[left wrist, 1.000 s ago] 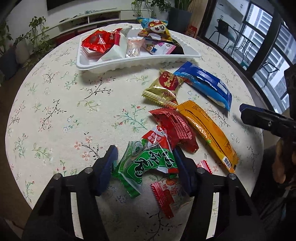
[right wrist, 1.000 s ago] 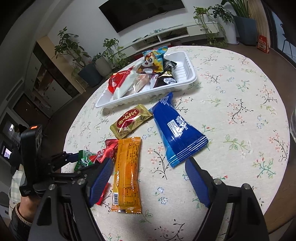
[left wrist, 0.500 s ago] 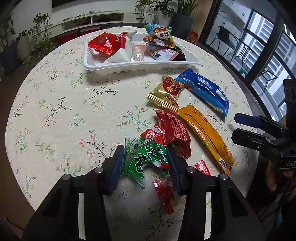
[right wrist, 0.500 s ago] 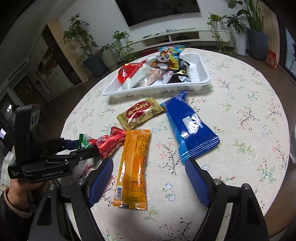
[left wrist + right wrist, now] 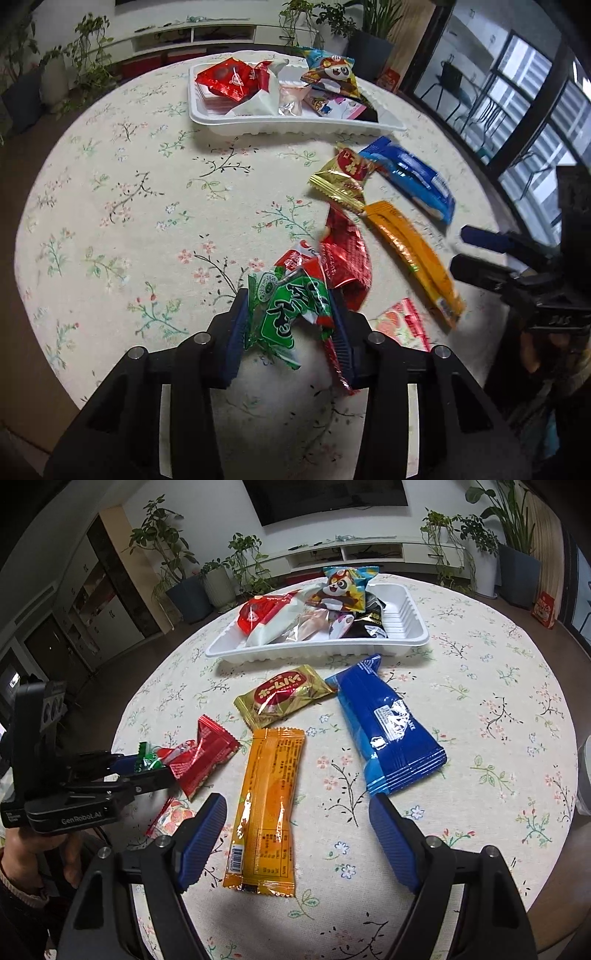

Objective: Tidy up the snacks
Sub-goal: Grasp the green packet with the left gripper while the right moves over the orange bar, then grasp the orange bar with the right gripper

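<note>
Two blue-padded fingers of our left gripper [image 5: 290,317] have just been closing and now pinch a crumpled green foil snack packet [image 5: 291,308] between them, at the near edge of the round table [image 5: 129,221] with its flowered cloth. Touching that packet lie a shiny red wrapper [image 5: 345,254] and a small red-and-white packet [image 5: 297,256]; a pink-and-white sachet [image 5: 402,325] lies just beside our right finger. Farther out rest a long orange bar wrapper [image 5: 267,805], a gold packet with a red oval label [image 5: 282,699] and a blue sleeve of biscuits [image 5: 388,727]. Our right gripper [image 5: 297,836] hangs spread wide and empty over the near end of the orange wrapper. Beyond them a white plastic tray [image 5: 406,642] holds several snacks.
</note>
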Demonstrator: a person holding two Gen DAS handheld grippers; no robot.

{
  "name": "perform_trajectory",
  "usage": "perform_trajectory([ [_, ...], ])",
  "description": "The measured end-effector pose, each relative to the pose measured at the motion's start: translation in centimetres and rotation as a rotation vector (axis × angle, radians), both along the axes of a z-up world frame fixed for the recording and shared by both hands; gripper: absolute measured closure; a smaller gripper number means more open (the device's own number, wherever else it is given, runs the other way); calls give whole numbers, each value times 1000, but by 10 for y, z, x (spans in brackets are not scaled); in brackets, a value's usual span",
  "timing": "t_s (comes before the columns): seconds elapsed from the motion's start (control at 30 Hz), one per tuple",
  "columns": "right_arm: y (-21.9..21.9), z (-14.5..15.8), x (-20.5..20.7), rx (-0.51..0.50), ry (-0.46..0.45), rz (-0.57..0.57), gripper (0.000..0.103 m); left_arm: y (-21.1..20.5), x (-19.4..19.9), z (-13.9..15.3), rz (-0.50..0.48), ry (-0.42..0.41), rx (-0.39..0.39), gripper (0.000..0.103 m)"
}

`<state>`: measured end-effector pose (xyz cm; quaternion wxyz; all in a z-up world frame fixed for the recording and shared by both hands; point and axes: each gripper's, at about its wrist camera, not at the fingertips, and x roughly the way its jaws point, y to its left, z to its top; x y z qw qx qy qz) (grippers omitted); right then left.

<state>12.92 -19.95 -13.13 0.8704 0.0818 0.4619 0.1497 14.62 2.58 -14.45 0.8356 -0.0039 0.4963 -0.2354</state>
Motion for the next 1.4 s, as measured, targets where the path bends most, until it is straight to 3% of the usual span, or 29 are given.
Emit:
perform_trajectory([
  [0.1, 2, -1, 1, -1, 3, 1, 21, 6, -2, 3, 10, 2, -25, 65],
  [0.2, 4, -2, 1, -7, 4, 4, 21, 5, -3, 0, 13, -7, 35, 65],
  [0.3, 5, -2, 0, -15, 1, 7, 21, 9, -5, -2, 22, -4, 35, 66],
  [0.63, 19, -4, 2, -66, 23, 29, 21, 30, -7, 2, 89, -28, -31, 66],
  [0.73, 26, -7, 8, -78, 54, 38, 30, 30, -8, 3, 89, -33, -39, 66],
  [1.0, 49, -19, 18, -265, 65, 56, 36, 31, -8, 2, 95, -31, -55, 66],
  [1.13, 51, -20, 17, -289, 59, 59, 38, 31, -9, 1, 93, -29, -59, 66],
  [1.2, 52, -19, 16, -294, 55, 69, 42, 31, -9, 1, 93, -30, -60, 66],
  [1.27, 54, -17, 16, -300, 53, 81, 57, 31, -8, 1, 93, -29, -59, 66],
  [1.4, 55, -16, 19, -281, 67, 80, 65, 30, -9, 0, 92, -29, -59, 66],
])
